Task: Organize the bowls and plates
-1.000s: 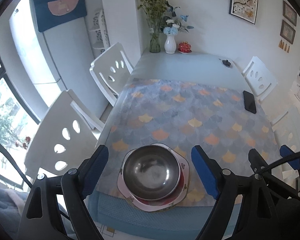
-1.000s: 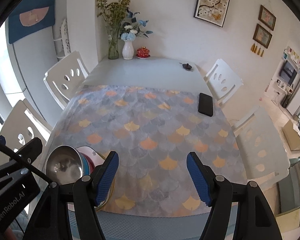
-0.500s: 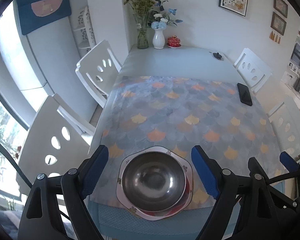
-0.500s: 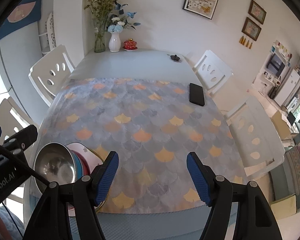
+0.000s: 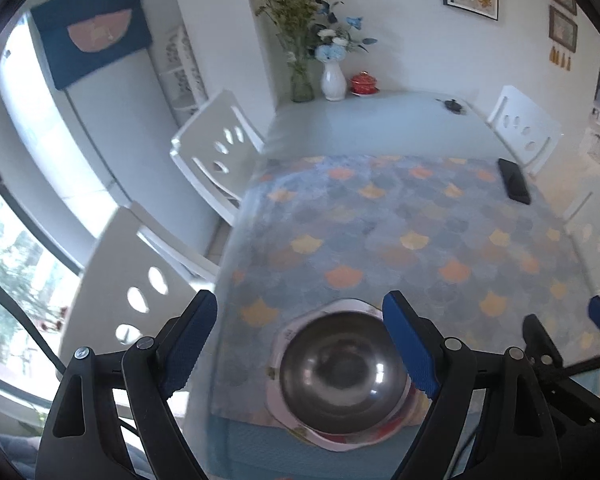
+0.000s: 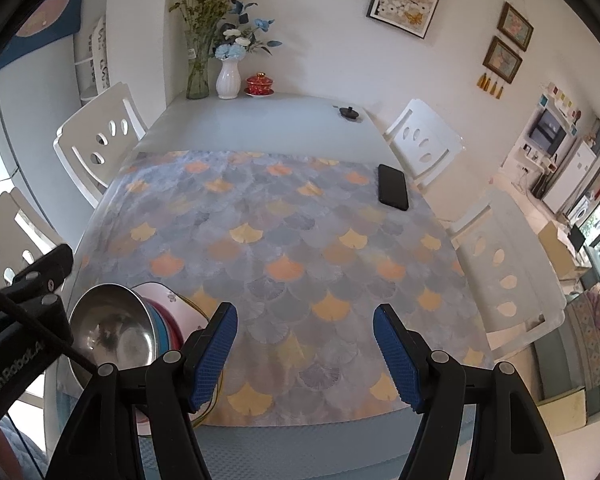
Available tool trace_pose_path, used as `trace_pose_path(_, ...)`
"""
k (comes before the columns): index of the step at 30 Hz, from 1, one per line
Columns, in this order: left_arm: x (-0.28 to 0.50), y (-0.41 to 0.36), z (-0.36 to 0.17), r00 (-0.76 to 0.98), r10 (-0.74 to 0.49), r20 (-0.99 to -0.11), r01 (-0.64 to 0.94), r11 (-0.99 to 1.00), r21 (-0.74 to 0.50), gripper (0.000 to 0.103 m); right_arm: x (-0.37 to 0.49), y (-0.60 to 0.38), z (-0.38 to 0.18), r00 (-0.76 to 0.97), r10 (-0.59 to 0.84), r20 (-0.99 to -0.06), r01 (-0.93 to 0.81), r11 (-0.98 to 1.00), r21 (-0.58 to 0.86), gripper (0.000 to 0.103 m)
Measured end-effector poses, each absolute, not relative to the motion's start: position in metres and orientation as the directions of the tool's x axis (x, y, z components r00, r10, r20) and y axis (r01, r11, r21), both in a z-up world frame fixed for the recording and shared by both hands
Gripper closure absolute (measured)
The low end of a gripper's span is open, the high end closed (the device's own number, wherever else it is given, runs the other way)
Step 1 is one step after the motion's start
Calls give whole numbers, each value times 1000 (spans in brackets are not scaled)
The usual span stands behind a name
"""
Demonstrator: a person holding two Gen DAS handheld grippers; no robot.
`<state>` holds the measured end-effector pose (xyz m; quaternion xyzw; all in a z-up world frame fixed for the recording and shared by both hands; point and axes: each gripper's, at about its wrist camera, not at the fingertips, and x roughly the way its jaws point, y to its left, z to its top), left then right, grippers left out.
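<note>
A steel bowl (image 5: 340,372) sits on top of a stack with blue and red bowls under it, on a white flowered plate (image 5: 296,420), near the table's front left edge. My left gripper (image 5: 300,344) is open and empty, raised above the stack. The stack also shows in the right wrist view, with the steel bowl (image 6: 112,332) and the plate (image 6: 172,300) at lower left. My right gripper (image 6: 304,348) is open and empty above the patterned cloth (image 6: 280,248), to the right of the stack.
A black phone (image 6: 393,186) lies on the cloth at the right. Vases with flowers (image 6: 228,76), a red lidded cup (image 6: 259,84) and a small black object (image 6: 349,112) stand at the far end. White chairs (image 6: 100,140) line both sides.
Both grippers have shifted slightly over the table; in the left wrist view the stack now sits lower and a little right. The bowls and plate have not moved. Both grippers stay open.
</note>
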<state>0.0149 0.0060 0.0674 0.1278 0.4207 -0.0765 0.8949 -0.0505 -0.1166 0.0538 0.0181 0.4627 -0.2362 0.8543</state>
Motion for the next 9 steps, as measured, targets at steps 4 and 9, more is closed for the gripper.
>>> trace_pose_path(4,15,7,68,652,-13,-758,228,957,180,19,-51,-108,52,461,-397,-794,399,891,-214,35)
trace_pose_path(9,11,-3,71,687,8,-727,225,949,223,19,-55,-106,46,460,-409,-788,380,893,-242,35)
